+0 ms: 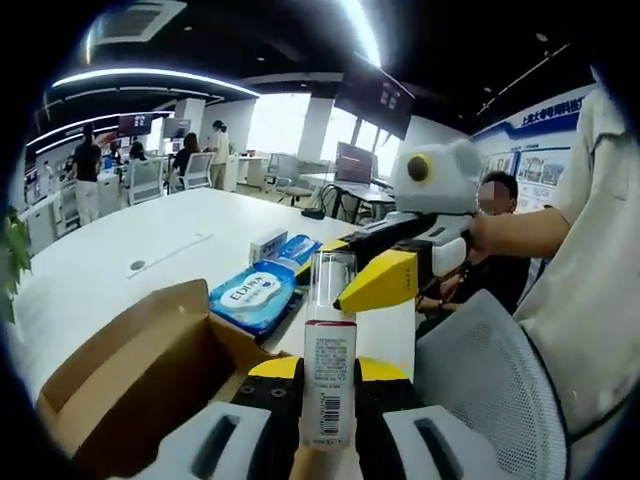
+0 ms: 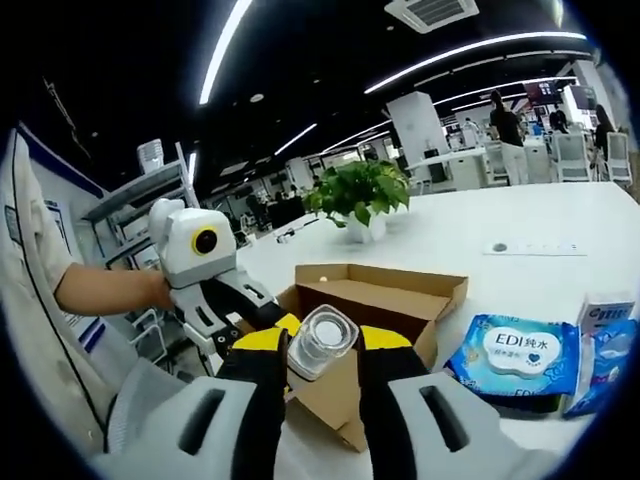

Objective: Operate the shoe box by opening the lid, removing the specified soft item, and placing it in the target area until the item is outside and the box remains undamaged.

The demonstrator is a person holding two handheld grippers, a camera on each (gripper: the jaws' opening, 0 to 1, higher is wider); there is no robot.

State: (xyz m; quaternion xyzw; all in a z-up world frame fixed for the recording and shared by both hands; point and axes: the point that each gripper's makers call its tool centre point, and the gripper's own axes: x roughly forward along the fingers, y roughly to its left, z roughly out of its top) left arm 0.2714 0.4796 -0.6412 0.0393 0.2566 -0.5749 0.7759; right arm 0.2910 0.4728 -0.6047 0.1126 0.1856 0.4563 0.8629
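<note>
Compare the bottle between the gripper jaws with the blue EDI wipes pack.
The bottle is a tall, rigid, white tube with a clear cap and a barcode label; the wipes pack is flat, soft and blue. The bottle is held upright in the left gripper; the pack lies on the white table beside the open cardboard box.

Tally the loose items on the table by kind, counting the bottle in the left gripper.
Cardboard box: 1, open
Blue wipes pack: 1
Small white carton: 1
Clear-capped bottle: 1, clamped in the left gripper
Potted plant: 1
Total: 5
</note>
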